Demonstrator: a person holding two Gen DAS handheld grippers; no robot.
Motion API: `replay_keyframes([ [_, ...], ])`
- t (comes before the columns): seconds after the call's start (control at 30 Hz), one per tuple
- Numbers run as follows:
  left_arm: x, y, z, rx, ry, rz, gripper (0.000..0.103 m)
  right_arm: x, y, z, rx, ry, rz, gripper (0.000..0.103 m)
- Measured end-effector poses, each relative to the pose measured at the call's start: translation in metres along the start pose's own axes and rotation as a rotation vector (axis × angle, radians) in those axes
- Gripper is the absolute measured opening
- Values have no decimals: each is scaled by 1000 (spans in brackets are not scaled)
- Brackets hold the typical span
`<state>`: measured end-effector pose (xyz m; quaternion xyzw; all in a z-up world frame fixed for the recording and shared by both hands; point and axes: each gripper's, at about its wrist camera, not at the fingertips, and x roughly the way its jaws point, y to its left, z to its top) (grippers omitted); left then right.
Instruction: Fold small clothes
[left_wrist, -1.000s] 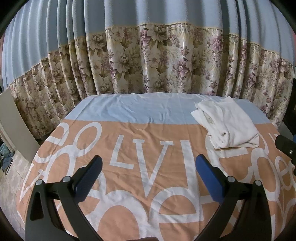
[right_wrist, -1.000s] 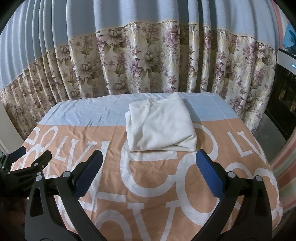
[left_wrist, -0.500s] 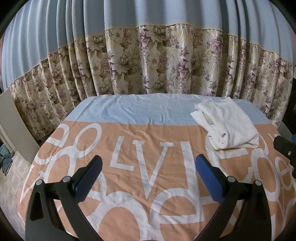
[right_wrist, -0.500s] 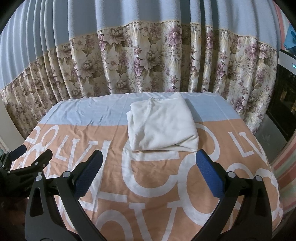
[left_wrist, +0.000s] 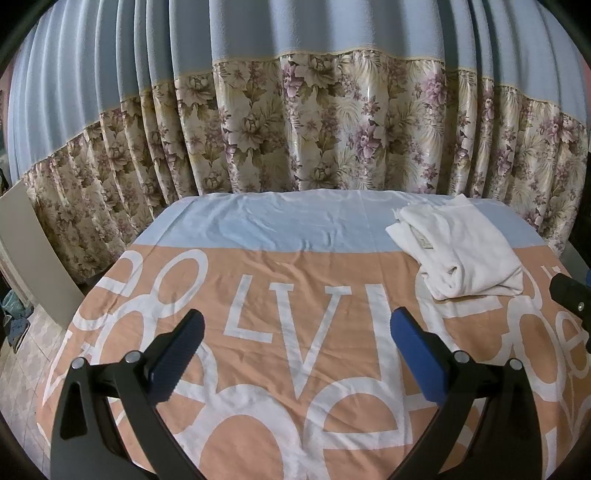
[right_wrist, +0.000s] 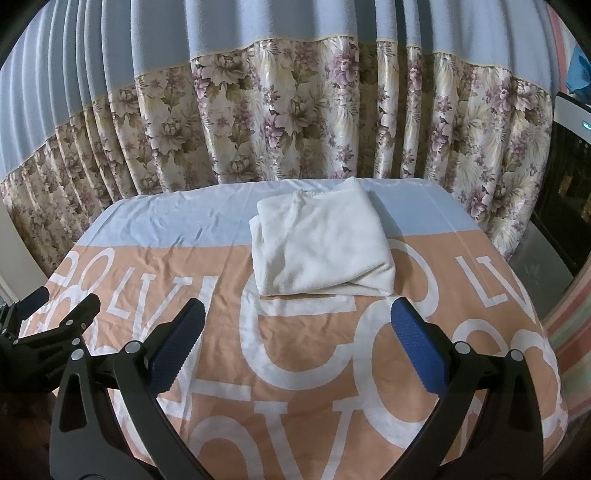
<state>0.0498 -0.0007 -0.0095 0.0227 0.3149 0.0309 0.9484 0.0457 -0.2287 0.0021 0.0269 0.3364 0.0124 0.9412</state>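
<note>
**Fold looks done, both claws clear**

White garment (right_wrist: 321, 240) sits folded on the surface (right_wrist: 295, 369), far-right area. Left claw (left_wrist: 295, 354) and right claw (right_wrist: 297, 343) wide open, empty, hovering short of it. Next, probably: fetch another piece.

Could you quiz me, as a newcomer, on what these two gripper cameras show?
1. True or false: the white garment lies folded on the cloth.
2. Which gripper faces the garment more squarely? A) left gripper B) right gripper
3. Fill in: both grippers' jaws are ____ and hold nothing.

Key: 1 true. 2 B: in the right wrist view the garment lies straight ahead, while in the left wrist view it lies off to the right. 3 open.
</note>
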Motion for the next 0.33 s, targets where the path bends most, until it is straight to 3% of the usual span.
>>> replay_keyframes([
  [0.33, 2, 3, -2, -26, 26, -39, 101, 5, -2, -2, -3, 6, -1, 100],
])
